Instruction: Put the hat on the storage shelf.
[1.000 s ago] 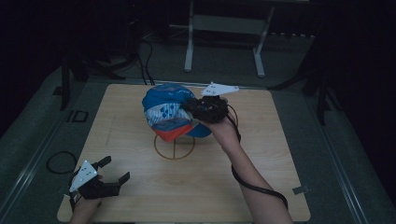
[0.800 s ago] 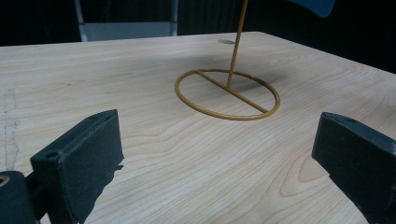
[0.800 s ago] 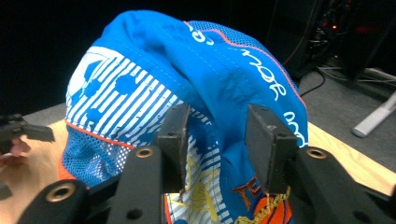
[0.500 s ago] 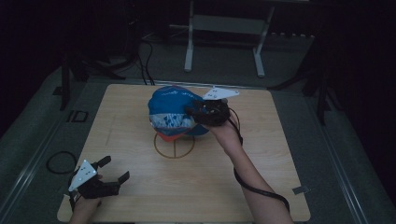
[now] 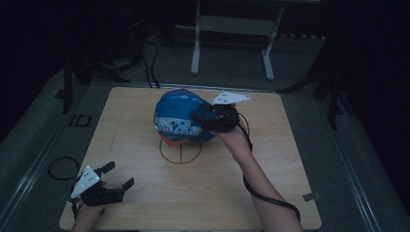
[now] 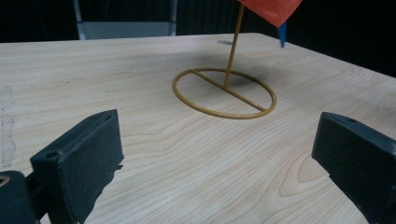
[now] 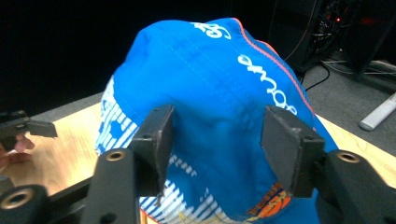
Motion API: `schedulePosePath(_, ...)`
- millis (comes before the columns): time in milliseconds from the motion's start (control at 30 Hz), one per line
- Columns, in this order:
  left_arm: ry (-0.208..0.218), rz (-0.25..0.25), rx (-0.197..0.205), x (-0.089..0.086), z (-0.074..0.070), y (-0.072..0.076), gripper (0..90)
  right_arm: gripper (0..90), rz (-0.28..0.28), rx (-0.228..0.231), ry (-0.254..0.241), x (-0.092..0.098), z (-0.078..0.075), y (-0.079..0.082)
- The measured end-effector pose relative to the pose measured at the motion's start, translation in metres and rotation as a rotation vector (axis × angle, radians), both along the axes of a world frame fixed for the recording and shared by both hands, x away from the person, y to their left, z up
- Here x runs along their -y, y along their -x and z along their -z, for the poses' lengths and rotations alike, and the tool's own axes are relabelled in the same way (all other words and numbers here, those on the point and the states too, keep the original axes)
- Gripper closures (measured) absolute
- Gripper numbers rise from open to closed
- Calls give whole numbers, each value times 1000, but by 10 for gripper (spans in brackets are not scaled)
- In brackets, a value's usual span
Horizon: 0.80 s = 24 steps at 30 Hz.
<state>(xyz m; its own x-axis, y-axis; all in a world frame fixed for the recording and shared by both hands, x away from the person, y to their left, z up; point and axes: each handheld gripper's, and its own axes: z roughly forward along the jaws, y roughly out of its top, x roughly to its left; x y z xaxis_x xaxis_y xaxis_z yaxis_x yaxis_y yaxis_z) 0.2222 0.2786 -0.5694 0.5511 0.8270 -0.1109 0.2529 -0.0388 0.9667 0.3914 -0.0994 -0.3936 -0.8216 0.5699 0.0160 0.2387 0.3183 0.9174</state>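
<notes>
Sitting between the right tool's [image 7: 215, 140] parted jaws, blue cap [image 7: 210, 79].

dim, murky high view with black surroundings; both gripper views brighter, sharp, soft shadow under the stand.

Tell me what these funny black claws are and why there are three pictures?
A person holds a two-jaw gripper in each hand. One picture looks down from above the wooden table. The other two come from small cameras riding on the grippers.

A blue cap sits on a thin gold wire stand. The right gripper is at the cap, its jaws have just been opening, and the cloth lies between them without being squeezed. The left gripper waits near the table's front corner, open, holding nothing.
</notes>
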Motion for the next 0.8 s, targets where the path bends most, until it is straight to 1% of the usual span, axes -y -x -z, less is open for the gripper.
schedulePosePath(167, 0, 4, 2, 1, 0, 0, 22, 409, 5, -3, -24, 6, 0, 1)
schedulePosePath(200, 1, 4, 1, 1, 0, 0, 22, 383, -3, -8, -34, 8, 1, 1)
schedulePosePath(233, -1, 4, 1, 1, 0, 0, 22, 383, -3, -8, -34, 8, 1, 1)
schedulePosePath(267, -1, 4, 4, 1, 0, 0, 22, 356, -14, -9, -38, 10, 2, 3)
schedulePosePath(333, 1, 5, 3, 0, 0, 0, 22, 346, -19, -11, -40, 11, 3, 4)
schedulePosePath(367, -1, 5, 2, 0, 0, 1, 22, 296, -30, -9, -44, 14, 5, 7)
schedulePosePath(433, -1, 5, 0, 0, 0, 1, 22, 292, -36, -7, -45, 15, 5, 8)
schedulePosePath(467, -2, 6, 1, 0, 0, 1, 22, 242, -53, -9, -62, 19, 8, 10)
schedulePosePath(500, -2, 5, 1, 0, 0, 1, 22, 242, -53, -9, -62, 19, 8, 10)
schedulePosePath(533, -3, 4, 0, 0, 0, 2, 22, 195, -68, -11, -58, 20, 9, 11)
schedulePosePath(600, -2, 6, 1, 1, 1, 2, 22, 177, -64, -2, -51, 22, 12, 13)
schedulePosePath(633, -5, 4, 3, 1, 1, 2, 22, 152, -69, -3, -51, 26, 15, 15)
schedulePosePath(667, -5, 4, 3, 1, 1, 2, 22, 152, -69, -3, -51, 26, 15, 15)
schedulePosePath(700, -3, 6, 4, 1, 1, 2, 22, 144, -91, 5, -38, 28, 18, 17)
schedulePosePath(800, -9, 7, 3, 1, 2, 1, 22, 144, -104, 8, -25, 29, 22, 20)
